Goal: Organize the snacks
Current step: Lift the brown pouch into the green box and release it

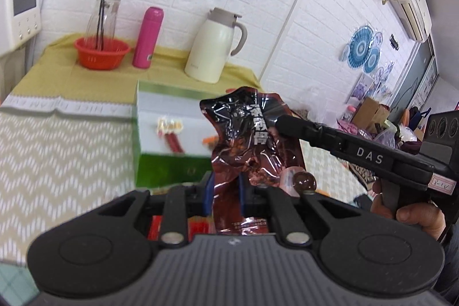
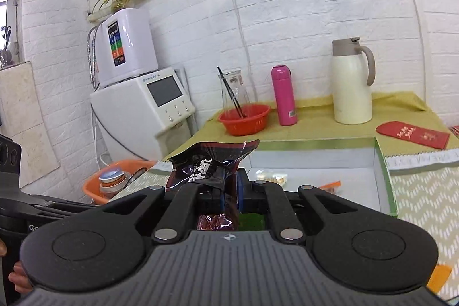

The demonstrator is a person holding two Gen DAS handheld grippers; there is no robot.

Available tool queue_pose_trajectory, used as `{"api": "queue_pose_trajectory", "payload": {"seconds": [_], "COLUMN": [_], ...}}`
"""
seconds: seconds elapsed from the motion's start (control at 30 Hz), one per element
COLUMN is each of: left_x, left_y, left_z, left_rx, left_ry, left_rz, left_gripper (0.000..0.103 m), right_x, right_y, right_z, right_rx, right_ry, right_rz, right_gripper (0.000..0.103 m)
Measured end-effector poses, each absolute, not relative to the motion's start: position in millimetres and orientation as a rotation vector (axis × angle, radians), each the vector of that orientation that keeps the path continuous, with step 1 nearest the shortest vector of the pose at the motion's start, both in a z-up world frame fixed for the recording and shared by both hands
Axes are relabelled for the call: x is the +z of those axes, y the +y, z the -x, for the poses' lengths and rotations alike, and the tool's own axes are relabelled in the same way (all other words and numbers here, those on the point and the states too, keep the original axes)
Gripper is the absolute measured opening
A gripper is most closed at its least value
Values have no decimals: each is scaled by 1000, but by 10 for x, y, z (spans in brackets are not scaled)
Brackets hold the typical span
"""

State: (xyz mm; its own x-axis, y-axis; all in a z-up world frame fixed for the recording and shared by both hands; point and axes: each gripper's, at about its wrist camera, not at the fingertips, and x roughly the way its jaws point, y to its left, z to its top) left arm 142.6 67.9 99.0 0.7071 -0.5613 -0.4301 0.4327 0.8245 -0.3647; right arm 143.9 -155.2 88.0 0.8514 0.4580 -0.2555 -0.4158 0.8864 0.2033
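Observation:
My left gripper [image 1: 225,191] is shut on the lower end of a dark red foil snack packet [image 1: 246,134], held upright above the table. My right gripper [image 2: 231,191] is shut on the same snack packet [image 2: 212,162] near its upper edge; its black finger [image 1: 304,128] reaches in from the right in the left wrist view. Behind the packet stands an open green box with a white inside [image 1: 160,116]; it also shows in the right wrist view [image 2: 315,159]. Small snack packs [image 2: 272,177] lie in it.
On the yellow cloth at the back stand a red bowl [image 2: 243,119] with a glass carafe, a pink flask [image 2: 284,96] and a cream jug [image 2: 351,82]. A red envelope [image 2: 413,135] lies right of the box. White appliances [image 2: 143,105] stand at the left.

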Motion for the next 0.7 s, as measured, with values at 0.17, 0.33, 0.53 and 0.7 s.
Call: {"api": "queue_pose_trajectory", "payload": {"seconds": [0.17, 0.33, 0.53, 0.7], "left_x": [1094, 1049, 830, 637], "left_y": [617, 518, 427, 399], "left_z": [-1870, -2311, -2761, -2998], "left_rx": [-566, -568, -562, -557], "left_ry": [539, 563, 622, 672], "left_rz": [266, 281, 293, 288], "left_gripper": [6, 6, 6, 6], "right_x": [1037, 1016, 814, 593], "right_y": [-1636, -1749, -1888, -1938], "right_z": [-1829, -2207, -2630, -2848], "right_rx": [450, 428, 410, 406], "right_ry": [293, 302, 363, 417], "right_rz": [-133, -158, -221, -243], "right_gripper": [16, 16, 16, 16]}}
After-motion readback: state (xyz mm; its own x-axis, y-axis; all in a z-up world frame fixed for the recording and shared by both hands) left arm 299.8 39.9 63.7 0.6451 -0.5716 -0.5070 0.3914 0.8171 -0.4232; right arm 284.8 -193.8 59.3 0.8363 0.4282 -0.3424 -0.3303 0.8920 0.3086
